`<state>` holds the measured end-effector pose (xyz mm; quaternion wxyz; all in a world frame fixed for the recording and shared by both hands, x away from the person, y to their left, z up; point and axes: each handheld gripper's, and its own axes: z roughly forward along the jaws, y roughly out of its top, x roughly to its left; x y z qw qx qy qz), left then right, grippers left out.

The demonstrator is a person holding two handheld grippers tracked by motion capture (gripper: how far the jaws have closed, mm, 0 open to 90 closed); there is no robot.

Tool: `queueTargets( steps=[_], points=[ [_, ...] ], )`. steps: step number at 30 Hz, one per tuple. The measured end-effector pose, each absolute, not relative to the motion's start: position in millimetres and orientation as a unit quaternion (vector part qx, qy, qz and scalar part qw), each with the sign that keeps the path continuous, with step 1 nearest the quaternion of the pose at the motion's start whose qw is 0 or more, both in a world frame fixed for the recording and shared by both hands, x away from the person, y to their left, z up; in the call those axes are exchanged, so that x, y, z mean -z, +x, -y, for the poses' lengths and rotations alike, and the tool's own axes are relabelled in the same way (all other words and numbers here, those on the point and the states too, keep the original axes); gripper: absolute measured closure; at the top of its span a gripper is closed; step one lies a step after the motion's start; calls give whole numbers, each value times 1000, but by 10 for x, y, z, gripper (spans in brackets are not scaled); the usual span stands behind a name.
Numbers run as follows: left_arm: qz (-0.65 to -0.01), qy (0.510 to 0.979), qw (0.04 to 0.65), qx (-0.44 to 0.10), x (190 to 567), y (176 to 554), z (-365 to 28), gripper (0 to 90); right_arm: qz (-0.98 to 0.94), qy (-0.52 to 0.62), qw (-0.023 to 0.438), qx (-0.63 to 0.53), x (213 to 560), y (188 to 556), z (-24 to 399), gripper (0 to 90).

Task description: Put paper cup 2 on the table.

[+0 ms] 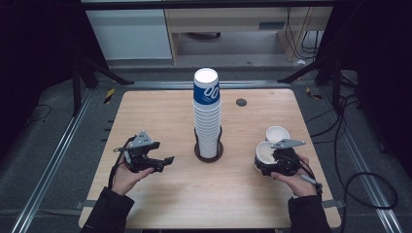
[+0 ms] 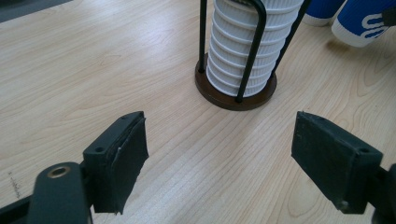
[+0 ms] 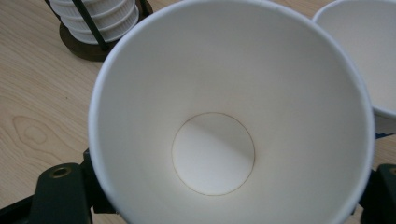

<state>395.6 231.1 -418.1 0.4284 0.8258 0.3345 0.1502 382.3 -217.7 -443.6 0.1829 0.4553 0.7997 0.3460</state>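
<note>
While our right claw (image 1: 273, 162) seems clamped on the paper cup (image 3: 224, 121) near the surface's right edge, its thin wall crushes easily; left claw (image 2: 219, 154) gapes empty.

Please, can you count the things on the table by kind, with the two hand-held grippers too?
Cup stack in its holder: 1
Loose cups: 2, one in the right gripper, one just behind it
Grippers: 2, with the left gripper open
Total: 5
</note>
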Motion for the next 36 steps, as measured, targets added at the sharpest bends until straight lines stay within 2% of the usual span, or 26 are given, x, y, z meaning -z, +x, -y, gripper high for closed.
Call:
queueTargets(
  steps=[30, 36],
  points=[
    [-332, 833, 419, -144, 4226, 3972, -2283, 176, -812, 462, 161, -319, 4637, 4002, 2073, 193],
    [-332, 833, 419, -144, 4224, 3970, -2287, 176, -822, 441, 168, -320, 4655, 3993, 2049, 87]
  ],
)
